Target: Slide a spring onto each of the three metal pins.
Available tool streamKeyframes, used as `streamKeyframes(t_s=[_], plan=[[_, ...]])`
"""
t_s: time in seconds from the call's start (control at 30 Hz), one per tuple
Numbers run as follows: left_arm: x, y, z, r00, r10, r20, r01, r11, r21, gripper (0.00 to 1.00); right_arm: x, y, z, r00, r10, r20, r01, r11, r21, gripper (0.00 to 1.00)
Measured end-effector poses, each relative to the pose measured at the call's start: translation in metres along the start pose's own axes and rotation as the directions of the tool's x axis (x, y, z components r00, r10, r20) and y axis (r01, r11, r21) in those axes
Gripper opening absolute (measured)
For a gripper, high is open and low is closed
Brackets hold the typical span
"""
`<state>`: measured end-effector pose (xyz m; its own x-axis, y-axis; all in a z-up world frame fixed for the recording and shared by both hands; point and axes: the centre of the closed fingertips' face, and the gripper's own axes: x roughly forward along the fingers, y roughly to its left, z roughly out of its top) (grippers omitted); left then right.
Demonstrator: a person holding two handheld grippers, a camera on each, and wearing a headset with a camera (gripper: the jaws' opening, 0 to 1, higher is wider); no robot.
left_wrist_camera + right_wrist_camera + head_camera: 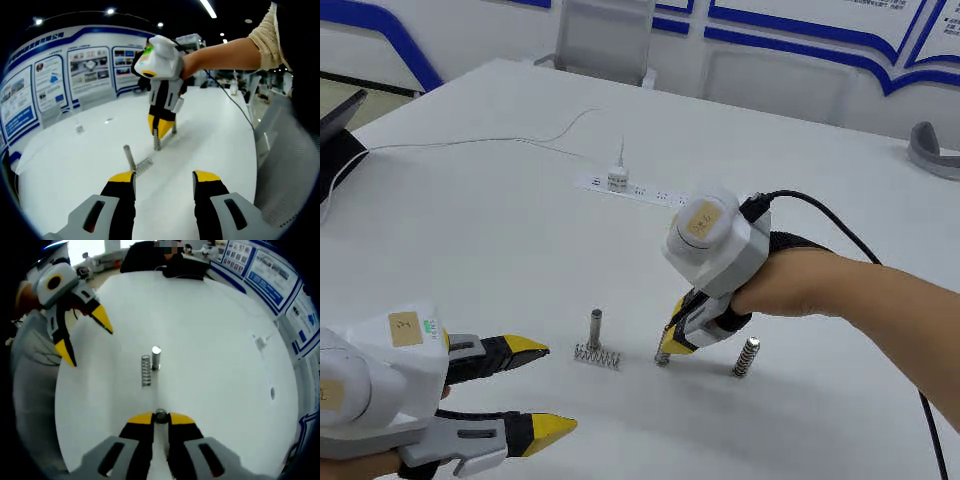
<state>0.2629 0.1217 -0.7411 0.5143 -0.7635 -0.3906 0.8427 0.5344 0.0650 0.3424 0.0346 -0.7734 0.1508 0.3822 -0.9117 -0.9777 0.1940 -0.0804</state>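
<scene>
On the white table (pixel 470 230) in front of me, I am working through the middle of the job. My right gripper (pixel 673 343) is pressing its jaws together on the second spring (pixel 157 141), which is standing just under the tips around the middle pin (pixel 160 416). Whether it is fully down I cannot tell. Beside my hand, the right-hand pin (pixel 747 356) is already wearing its spring, I judge. The bare pin (pixel 594 327) is standing upright with the last spring (pixel 597 355) lying at its foot. My left gripper (pixel 542 388) is hovering near them, jaws spread and holding nothing. So I am counting one done, one in hand, one waiting. A power strip (pixel 625 186) with its cable is lying further back, and a chair (pixel 605 35) is standing before blue-striped walls.
</scene>
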Motion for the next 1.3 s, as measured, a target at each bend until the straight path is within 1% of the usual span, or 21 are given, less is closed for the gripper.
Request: streamKeyframes(t_s=[0.3, 0.5, 0.63, 0.83, 0.93, 1.03, 1.13, 1.3], plan=[[0.001, 0.001, -0.001, 1.0, 0.001, 0.0, -0.001, 1.0, -0.005, 0.46, 0.006, -0.001, -0.003, 0.9999, -0.003, -0.01, 0.003, 1.0, 0.014, 0.12], [0.001, 0.001, -0.002, 1.0, 0.0, -0.002, 0.0, 1.0, -0.005, 0.46, 0.006, -0.002, -0.002, 1.0, -0.002, -0.001, 0.002, 1.0, 0.017, 0.13], [0.002, 0.002, -0.001, 1.0, 0.001, -0.001, -0.001, 1.0, -0.006, 0.46, 0.006, -0.001, 0.0, 0.9999, -0.006, 0.008, 0.006, 1.0, 0.005, 0.17], [0.002, -0.001, 0.0, 1.0, -0.001, 0.0, 0.001, 1.0, -0.005, 0.46, 0.002, -0.001, 0.003, 0.9996, -0.016, 0.021, 0.016, 1.0, -0.008, 0.18], [0.002, -0.001, 0.001, 1.0, -0.001, -0.001, 0.001, 1.0, -0.004, 0.46, -0.001, -0.002, 0.007, 0.9992, -0.029, 0.028, 0.029, 0.999, -0.021, 0.19], [0.002, -0.001, 0.001, 1.0, 0.001, 0.0, -0.001, 1.0, -0.004, 0.46, -0.005, -0.002, 0.016, 0.9978, -0.045, 0.048, 0.046, 0.998, -0.033, 0.19], [0.002, -0.001, 0.002, 1.0, 0.002, 0.002, -0.002, 1.0, -0.004, 0.46, -0.005, 0.004, 0.027, 0.9967, -0.03, 0.075, 0.033, 0.999, -0.038, 0.19], [0.001, -0.001, 0.002, 1.0, 0.003, -0.001, -0.003, 1.0, -0.004, 0.46, 0.001, 0.011, 0.035, 0.996, -0.017, 0.088, 0.022, 0.998, -0.055, 0.18]])
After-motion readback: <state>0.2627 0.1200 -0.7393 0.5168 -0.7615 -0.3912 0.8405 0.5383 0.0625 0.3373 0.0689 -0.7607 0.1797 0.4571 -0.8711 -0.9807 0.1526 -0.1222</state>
